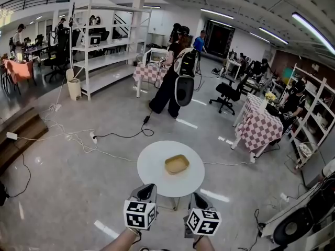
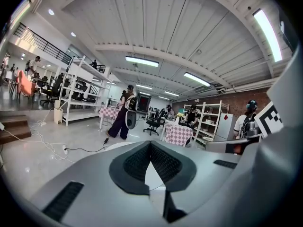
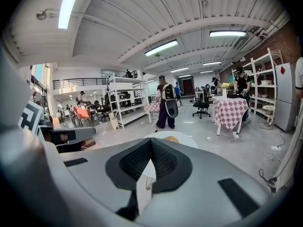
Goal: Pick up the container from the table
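A shallow tan container point(image 1: 177, 164) sits near the middle of a small round white table point(image 1: 152, 174). Both grippers hover side by side just short of the table's near edge, pointing toward it. My left gripper point(image 1: 147, 188) has its pads pressed together with nothing between them, as the left gripper view point(image 2: 150, 143) shows. My right gripper point(image 1: 197, 197) is likewise shut and empty point(image 3: 151, 140). In the right gripper view the container point(image 3: 171, 139) peeks over the jaw tips on the table point(image 3: 185, 139). Neither gripper touches the container.
A person with a backpack point(image 1: 175, 82) stands beyond the table. Checked-cloth tables point(image 1: 260, 129) point(image 1: 149, 72), white shelving point(image 1: 104, 46), an office chair point(image 1: 227, 95) and floor cables point(image 1: 78, 137) surround the area. Wooden steps point(image 1: 21, 129) lie at the left.
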